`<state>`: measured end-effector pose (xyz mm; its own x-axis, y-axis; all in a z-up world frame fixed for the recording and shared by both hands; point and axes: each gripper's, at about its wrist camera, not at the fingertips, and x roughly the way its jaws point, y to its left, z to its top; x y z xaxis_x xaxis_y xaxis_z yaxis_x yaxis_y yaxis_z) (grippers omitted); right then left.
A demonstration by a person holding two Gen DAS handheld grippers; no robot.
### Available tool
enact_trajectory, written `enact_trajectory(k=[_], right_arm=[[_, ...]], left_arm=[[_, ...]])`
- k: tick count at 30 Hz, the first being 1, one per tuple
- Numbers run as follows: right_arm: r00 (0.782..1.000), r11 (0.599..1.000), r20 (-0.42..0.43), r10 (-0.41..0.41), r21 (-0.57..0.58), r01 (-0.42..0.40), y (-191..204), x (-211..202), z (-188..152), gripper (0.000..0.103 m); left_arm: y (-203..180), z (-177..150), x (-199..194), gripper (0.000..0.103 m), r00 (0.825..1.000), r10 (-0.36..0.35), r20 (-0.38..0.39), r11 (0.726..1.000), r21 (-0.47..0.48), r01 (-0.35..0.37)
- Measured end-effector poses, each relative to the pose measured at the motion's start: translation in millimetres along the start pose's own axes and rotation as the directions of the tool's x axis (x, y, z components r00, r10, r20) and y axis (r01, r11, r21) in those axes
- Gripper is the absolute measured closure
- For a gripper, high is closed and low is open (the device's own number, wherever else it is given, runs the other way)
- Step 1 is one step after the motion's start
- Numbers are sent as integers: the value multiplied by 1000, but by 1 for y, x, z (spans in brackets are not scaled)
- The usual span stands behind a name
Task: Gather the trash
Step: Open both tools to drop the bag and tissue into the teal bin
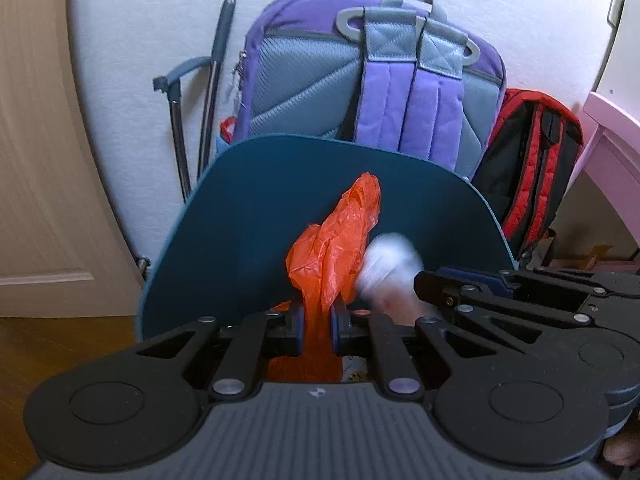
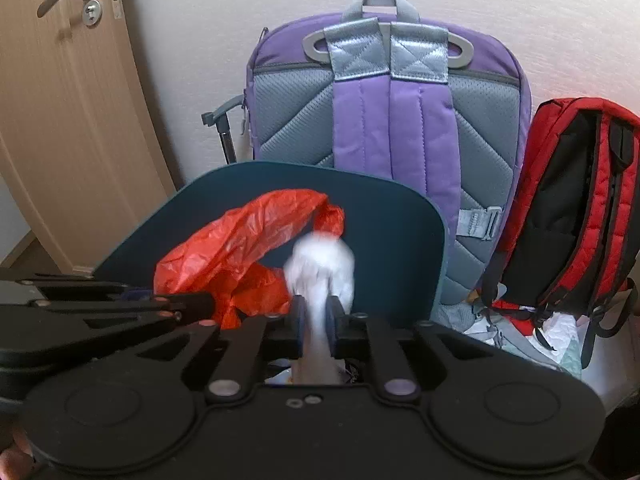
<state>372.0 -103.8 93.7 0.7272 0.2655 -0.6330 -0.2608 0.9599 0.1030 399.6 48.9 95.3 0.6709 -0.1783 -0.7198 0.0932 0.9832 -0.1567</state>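
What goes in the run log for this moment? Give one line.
left gripper: shut on orange plastic bag | right gripper: shut on white crumpled trash, blurred | both over teal chair seat | purple backpack behind

A home room: a purple backpack and a red backpack lean against the wall beside a wooden door.

Both views are bright, with soft and even daylight on the pale wall. Shadows are weak and there is no strong glare. The white crumpled trash is smeared by motion blur in both views, while the purple backpack is sharp. Fisheye distortion bends the door at 9 o'clock, and the corners are black.
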Motion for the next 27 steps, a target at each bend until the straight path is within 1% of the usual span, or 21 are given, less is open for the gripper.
enact_trajectory(k=[3,6,8,10,12,13,14,16,18,20,27], right_arm=[[1000,1000,0,11,-7,-11,-3,-1,0,86],[1000,1000,14,20,-22,-20,-5,-6,-1,75],[999,999,20,29,-26,-28,-6,-12,-1,74],[999,999,27,33,-31,-33,-6,-19,-2,72],[999,999,34,38,-36,-37,-6,-26,-3,72],[999,999,37,39,-37,-38,-6,-30,-3,72],[998,999,41,40,-38,-38,-6,-34,-3,71],[998,999,48,39,-40,-37,-6,-43,-5,71],[997,998,60,42,-38,-40,-6,-52,-6,71],[996,998,69,48,-39,-46,-6,-62,-9,71],[992,996,96,79,-48,-75,0,-104,-19,69]], left_arm=[[0,-1,0,91,1000,-6,1,1000,-6,6],[-1,-2,0,91,1000,-4,-3,1000,-4,4],[-1,-2,-2,90,1000,-6,-1,1000,-9,6],[0,-3,-6,86,1000,-3,3,1000,-18,3],[0,-4,-10,80,1000,-4,7,1000,-23,4],[-1,-5,-13,74,1000,-7,10,1000,-22,8],[-1,-5,-15,71,1000,-7,15,1000,-22,8],[-4,-6,-23,68,1000,-7,24,1000,-20,7],[-6,-8,-32,57,999,-6,35,1000,-21,7],[-8,-11,-42,50,999,-10,50,1000,-19,11],[-13,-25,-80,49,997,-19,69,1000,-8,20]])
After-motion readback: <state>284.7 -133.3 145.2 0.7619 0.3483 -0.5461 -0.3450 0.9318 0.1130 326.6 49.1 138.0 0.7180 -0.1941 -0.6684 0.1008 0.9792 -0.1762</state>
